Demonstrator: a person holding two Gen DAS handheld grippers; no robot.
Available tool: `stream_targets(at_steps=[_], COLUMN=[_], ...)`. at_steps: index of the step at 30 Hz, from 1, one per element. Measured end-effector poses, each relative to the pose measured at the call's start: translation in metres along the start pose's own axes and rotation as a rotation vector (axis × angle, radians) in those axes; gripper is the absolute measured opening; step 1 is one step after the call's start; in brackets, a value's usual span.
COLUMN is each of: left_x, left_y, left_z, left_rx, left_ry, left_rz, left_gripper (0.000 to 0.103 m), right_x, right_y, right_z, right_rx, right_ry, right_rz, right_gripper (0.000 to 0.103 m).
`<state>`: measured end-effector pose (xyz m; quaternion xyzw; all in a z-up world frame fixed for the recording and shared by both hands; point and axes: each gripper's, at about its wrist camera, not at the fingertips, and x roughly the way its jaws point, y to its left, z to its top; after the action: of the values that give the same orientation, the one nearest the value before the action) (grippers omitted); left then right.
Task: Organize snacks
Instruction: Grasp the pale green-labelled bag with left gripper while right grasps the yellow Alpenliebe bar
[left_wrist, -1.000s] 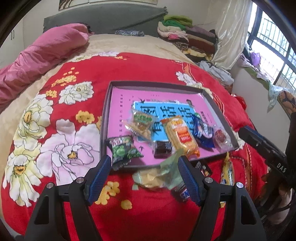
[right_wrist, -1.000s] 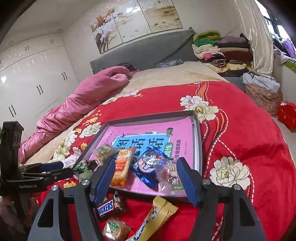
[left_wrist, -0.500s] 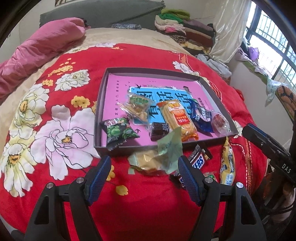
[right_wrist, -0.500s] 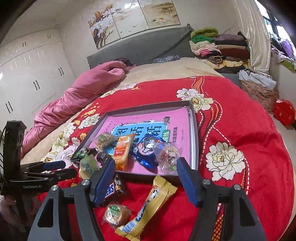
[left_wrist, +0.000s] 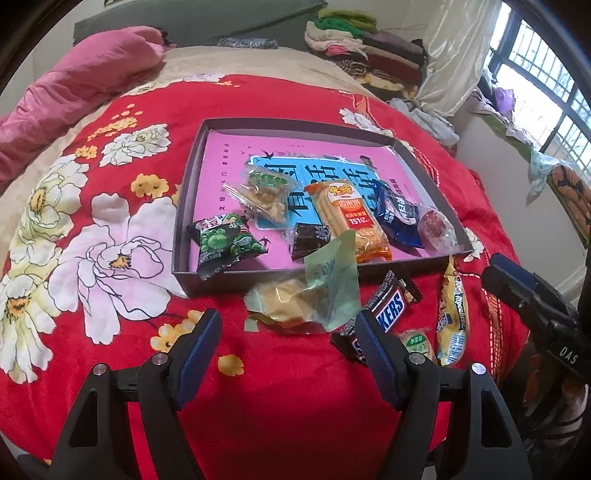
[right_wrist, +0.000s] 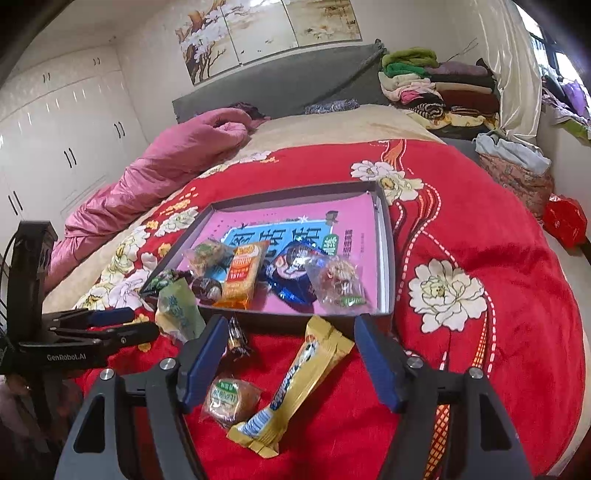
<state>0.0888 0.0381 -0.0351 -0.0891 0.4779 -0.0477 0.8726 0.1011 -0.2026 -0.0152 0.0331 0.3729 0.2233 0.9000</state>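
Left wrist view: we see the pale green packet (left_wrist: 314, 299), which a second ago lay against the tray's (left_wrist: 229, 282) near wall right between our fingers, now lying free on the red blanket (left_wrist: 258, 96) ahead of the left gripper (left_wrist: 288, 354), whose jaws stand spread and empty, tilted steeply down. Right wrist view: our right gripper (right_wrist: 288, 360) has eased lower over the leftovers, jaws opening, with the yellow bar (right_wrist: 295, 384) and round cake (right_wrist: 231, 400) lying between them ungripped; we judge four snacks remain outside the tray, six inside.
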Motion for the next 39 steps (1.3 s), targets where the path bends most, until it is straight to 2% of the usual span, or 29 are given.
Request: stream_targets(at_steps=[8,21,27,32,35,39], left_x=[0.004,0.013,0.016,0.021,0.021,0.022], left_y=[0.001,0.004,0.005,0.009,0.010,0.012], left_z=[-0.003,-0.007,-0.009,-0.011,-0.011,-0.010], left_rx=[-0.007,-0.009,-0.008,-0.023,-0.025,-0.034], left_ry=[0.012,0.028,0.031,0.039,0.033,0.031], left_rz=[-0.012,-0.020,-0.019,-0.017,-0.024,-0.034], left_gripper=[0.076,0.076,0.076,0.076,0.076,0.076], right_x=[0.005,0.017,0.019,0.024,0.027,0.028], right_y=[0.011,0.005,0.002,0.002,0.002,0.000], right_z=[-0.011,-0.026,-0.033,-0.039,-0.041,-0.041], right_rx=[-0.033,0.025,0.065,0.077,0.068,0.058], right_ry=[0.054,0.149,0.185,0.216,0.229,0.235], right_rz=[-0.010,0.003,0.024,0.038,0.007,-0.023], right_gripper=[0.071,0.070,0.064,0.053,0.045,0.041])
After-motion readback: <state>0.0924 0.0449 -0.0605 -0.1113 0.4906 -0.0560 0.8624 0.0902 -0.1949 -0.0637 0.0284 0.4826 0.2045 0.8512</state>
